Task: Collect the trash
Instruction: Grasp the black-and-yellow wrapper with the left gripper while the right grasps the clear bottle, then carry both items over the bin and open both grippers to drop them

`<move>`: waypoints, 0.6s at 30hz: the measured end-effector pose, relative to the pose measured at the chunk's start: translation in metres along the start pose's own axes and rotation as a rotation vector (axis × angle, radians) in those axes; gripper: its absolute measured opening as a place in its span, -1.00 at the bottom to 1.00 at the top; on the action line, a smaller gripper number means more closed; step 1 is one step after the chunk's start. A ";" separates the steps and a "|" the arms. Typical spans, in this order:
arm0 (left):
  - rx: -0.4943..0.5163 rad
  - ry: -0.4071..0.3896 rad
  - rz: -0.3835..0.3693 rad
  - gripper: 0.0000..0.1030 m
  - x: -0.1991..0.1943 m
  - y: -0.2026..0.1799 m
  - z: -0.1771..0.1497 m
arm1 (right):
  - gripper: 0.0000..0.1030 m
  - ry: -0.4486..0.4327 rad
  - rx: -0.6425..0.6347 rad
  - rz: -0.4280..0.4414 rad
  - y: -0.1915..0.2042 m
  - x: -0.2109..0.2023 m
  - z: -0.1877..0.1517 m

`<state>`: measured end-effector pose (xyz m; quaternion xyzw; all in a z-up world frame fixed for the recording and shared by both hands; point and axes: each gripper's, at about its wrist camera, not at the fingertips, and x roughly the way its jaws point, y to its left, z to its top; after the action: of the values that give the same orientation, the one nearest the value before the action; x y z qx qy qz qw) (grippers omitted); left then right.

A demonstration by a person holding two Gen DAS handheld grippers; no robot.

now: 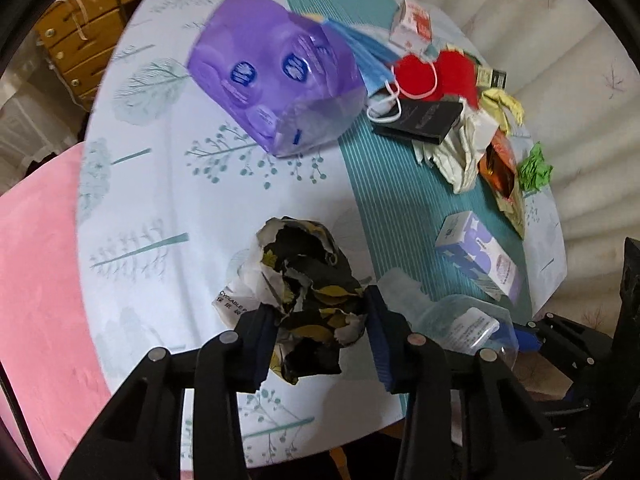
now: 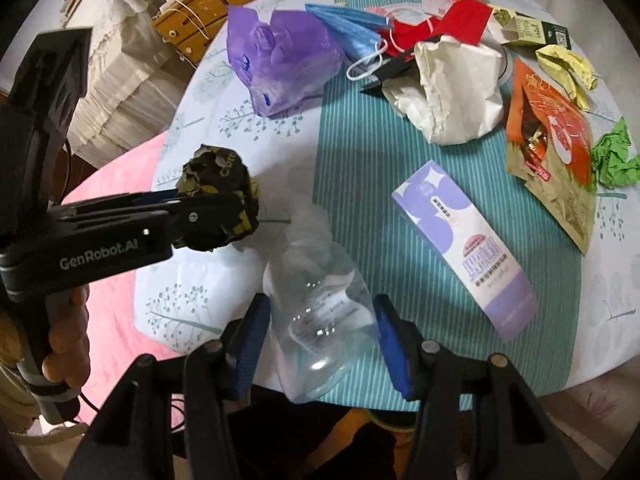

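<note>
Black-and-yellow crumpled paper wad (image 1: 310,280) is sitting between the left gripper (image 1: 320,320) pads, both blue pads pressing its sides, just left of the teal striped runner (image 1: 384,216) on the table (image 1: 160,184). Right gripper (image 2: 324,336) is straddling a clear plastic bottle (image 2: 320,316) lying at the runner's near edge, pads touching its sides. Purple plastic bag (image 1: 276,80) is lying beyond the runner's left edge; purple-white carton (image 2: 464,248) is lying on the runner, right of the bottle.
</note>
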<state>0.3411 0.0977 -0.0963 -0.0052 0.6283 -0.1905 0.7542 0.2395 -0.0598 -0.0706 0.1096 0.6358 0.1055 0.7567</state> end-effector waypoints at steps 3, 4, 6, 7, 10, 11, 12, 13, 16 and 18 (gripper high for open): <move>-0.016 -0.035 0.015 -0.25 -0.018 -0.004 -0.012 | -0.01 -0.034 -0.005 0.010 -0.001 -0.011 -0.004; -0.018 -0.043 0.021 -0.25 -0.023 -0.002 -0.013 | -0.01 -0.044 -0.008 0.016 -0.002 -0.015 -0.006; -0.032 -0.074 0.034 -0.24 -0.037 -0.009 -0.024 | -0.02 -0.065 -0.020 0.026 -0.002 -0.022 -0.010; -0.037 -0.083 0.036 -0.24 -0.042 -0.010 -0.030 | -0.02 -0.075 -0.029 0.031 -0.003 -0.025 -0.012; -0.070 -0.126 0.047 -0.24 -0.060 -0.021 -0.052 | -0.03 -0.099 -0.056 0.050 -0.006 -0.038 -0.021; -0.089 -0.144 0.049 -0.24 -0.068 -0.029 -0.064 | -0.03 -0.106 -0.066 0.059 -0.006 -0.043 -0.025; -0.100 -0.157 0.048 -0.24 -0.075 -0.033 -0.074 | -0.03 -0.113 -0.077 0.068 -0.008 -0.049 -0.030; -0.109 -0.169 0.047 -0.24 -0.079 -0.041 -0.084 | -0.03 -0.122 -0.092 0.077 -0.010 -0.057 -0.037; -0.127 -0.194 0.044 -0.24 -0.088 -0.068 -0.118 | -0.03 -0.140 -0.127 0.100 -0.019 -0.080 -0.063; -0.131 -0.202 0.039 -0.24 -0.088 -0.087 -0.141 | -0.03 -0.148 -0.142 0.112 -0.029 -0.093 -0.082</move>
<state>0.1710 0.0756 -0.0208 -0.0614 0.5603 -0.1328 0.8153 0.1436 -0.1125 -0.0058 0.0987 0.5619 0.1842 0.8004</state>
